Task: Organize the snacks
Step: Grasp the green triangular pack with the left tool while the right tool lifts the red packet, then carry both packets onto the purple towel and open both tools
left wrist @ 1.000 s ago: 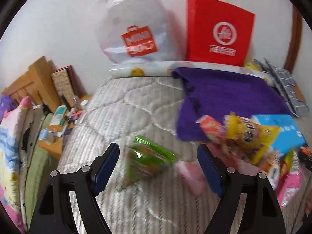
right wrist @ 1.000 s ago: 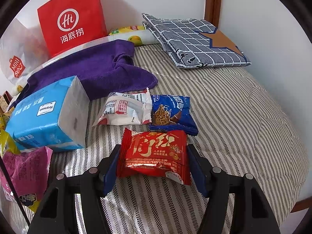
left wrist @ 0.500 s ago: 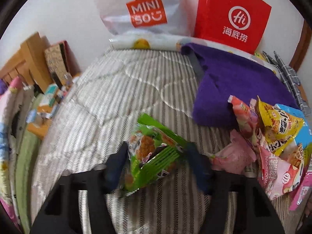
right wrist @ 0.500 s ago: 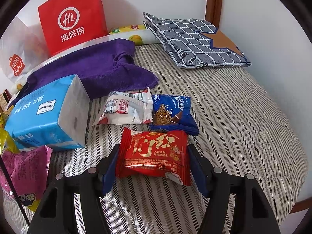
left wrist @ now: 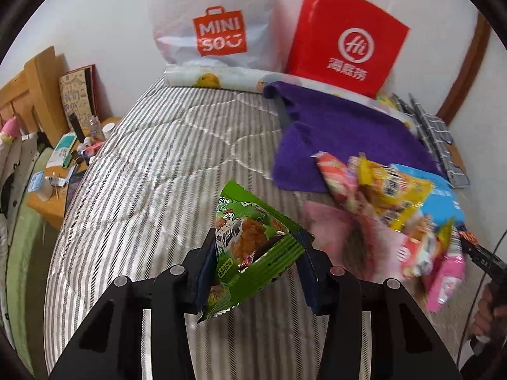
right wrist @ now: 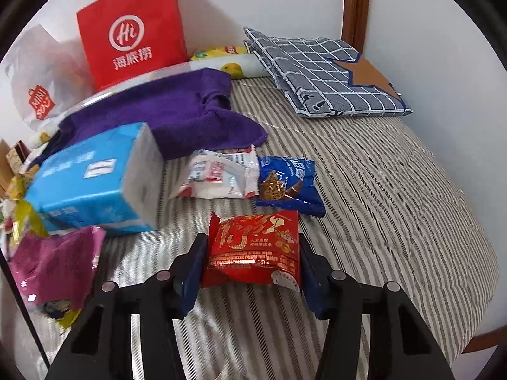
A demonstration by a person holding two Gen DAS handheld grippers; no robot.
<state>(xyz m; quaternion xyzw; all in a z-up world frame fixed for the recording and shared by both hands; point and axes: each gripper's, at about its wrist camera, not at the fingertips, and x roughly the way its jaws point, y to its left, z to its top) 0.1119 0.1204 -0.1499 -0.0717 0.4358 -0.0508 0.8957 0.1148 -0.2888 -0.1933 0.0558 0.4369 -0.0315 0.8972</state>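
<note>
Striped bed: MINISO bag, Hi bag at wall.

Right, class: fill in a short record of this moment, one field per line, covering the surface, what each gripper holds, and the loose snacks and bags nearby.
surface: striped grey-and-white quilted bed
left gripper: shut on crinkly green foil snack packet, lifted off the bed
right gripper: shut on shiny red foil snack packet
sorted beside red packet: white-and-red wrapper, dark blue biscuit packet
unsorted pile: mixed yellow and pink packets
also on bed: blue tissue pack, purple towel
against wall: red paper bag, white plastic Miniso bag
</note>
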